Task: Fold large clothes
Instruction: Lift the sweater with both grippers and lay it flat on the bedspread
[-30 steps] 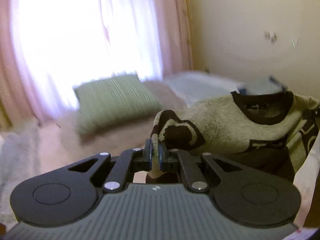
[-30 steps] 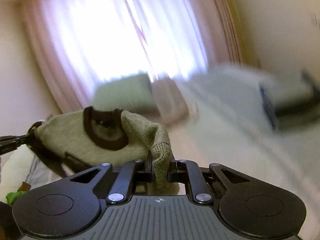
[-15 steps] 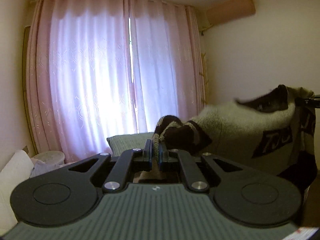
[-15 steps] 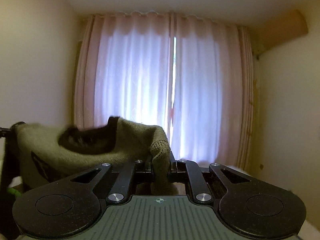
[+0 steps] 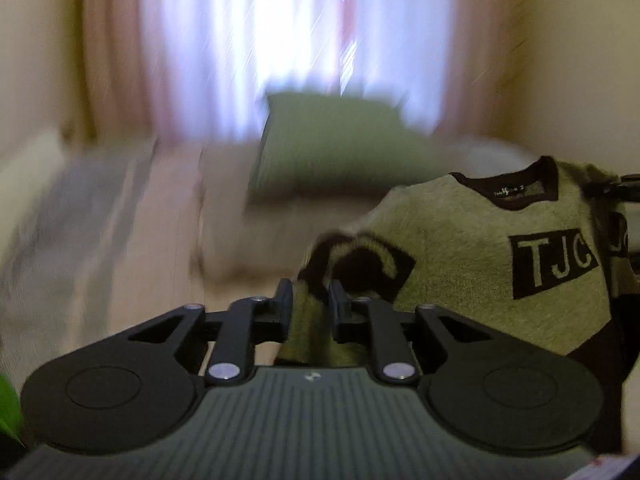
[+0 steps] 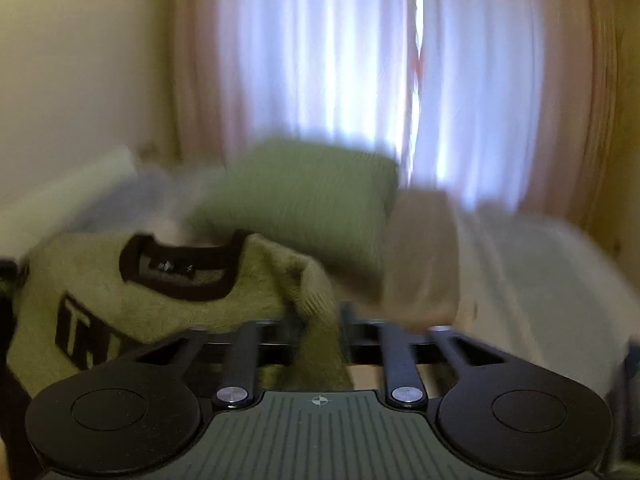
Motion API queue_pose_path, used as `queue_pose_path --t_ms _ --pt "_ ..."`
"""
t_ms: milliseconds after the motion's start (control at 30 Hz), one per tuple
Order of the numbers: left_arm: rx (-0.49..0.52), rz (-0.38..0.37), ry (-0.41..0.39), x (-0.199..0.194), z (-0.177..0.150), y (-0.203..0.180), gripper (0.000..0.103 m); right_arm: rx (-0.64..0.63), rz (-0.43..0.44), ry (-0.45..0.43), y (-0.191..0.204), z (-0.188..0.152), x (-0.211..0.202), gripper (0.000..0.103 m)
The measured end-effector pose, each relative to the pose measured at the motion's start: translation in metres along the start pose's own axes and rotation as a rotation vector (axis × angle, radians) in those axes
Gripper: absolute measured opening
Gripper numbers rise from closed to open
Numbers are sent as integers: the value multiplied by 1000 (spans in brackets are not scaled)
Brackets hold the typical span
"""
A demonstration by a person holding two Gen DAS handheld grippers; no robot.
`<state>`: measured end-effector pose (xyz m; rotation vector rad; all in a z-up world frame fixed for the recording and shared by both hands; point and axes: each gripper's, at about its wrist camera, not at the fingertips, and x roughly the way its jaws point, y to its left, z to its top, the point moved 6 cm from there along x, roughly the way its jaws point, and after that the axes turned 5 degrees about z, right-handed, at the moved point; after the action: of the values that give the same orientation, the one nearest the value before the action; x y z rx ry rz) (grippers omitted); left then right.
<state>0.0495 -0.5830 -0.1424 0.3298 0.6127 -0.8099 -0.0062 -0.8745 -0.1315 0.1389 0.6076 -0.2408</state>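
Note:
An olive knit sweater (image 5: 460, 248) with a dark collar and a dark "TJC" patch hangs spread between my two grippers, over the bed. My left gripper (image 5: 311, 300) has one shoulder's cloth between its fingers. Its jaws are opening, and the fold still fills the narrow gap and touches both pads. In the right wrist view the sweater (image 6: 160, 312) drapes leftward from my right gripper (image 6: 320, 320). Those jaws are opening too. The cloth hangs loosely between them, with a gap by the right finger (image 6: 346, 320).
A green ribbed pillow (image 5: 332, 148) (image 6: 304, 196) lies at the head of the bed (image 5: 140, 220), below pink curtains (image 5: 280, 40) over a bright window. A pale blanket (image 6: 540, 264) covers the bed's right side. Cream walls close in on both sides.
Both views have tipped down from the curtains to the bed, and the sweater has come down with them. Both grippers' jaws have widened, the right more than the left.

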Motion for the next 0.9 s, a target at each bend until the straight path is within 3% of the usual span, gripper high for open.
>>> queue_pose_path --t_ms 67,133,367,600,667,700,767,800,900 --pt "-27 51 111 46 -43 -2 14 68 31 40 -16 -30 40 62" --pt "-64 61 167 63 -71 -6 14 110 73 108 -24 -62 65 62" --pt "-112 56 334 28 -162 -21 16 129 96 310 41 -208 -5 62" --pt "-127 -4 395 20 -192 -32 22 188 30 443 88 -317 -67 61" --pt "-99 -33 391 12 -199 -42 23 218 11 428 86 -331 -71 51" --pt "-89 -48 388 9 -198 -47 23 240 5 426 84 -332 -74 34" --pt "-58 -71 373 8 -194 -56 24 302 24 408 76 -325 -89 20" --pt "-45 -78 366 6 -192 -60 24 312 30 402 71 -320 -96 3" --pt "-34 -97 359 3 -184 -76 24 337 36 371 49 -302 -118 0"
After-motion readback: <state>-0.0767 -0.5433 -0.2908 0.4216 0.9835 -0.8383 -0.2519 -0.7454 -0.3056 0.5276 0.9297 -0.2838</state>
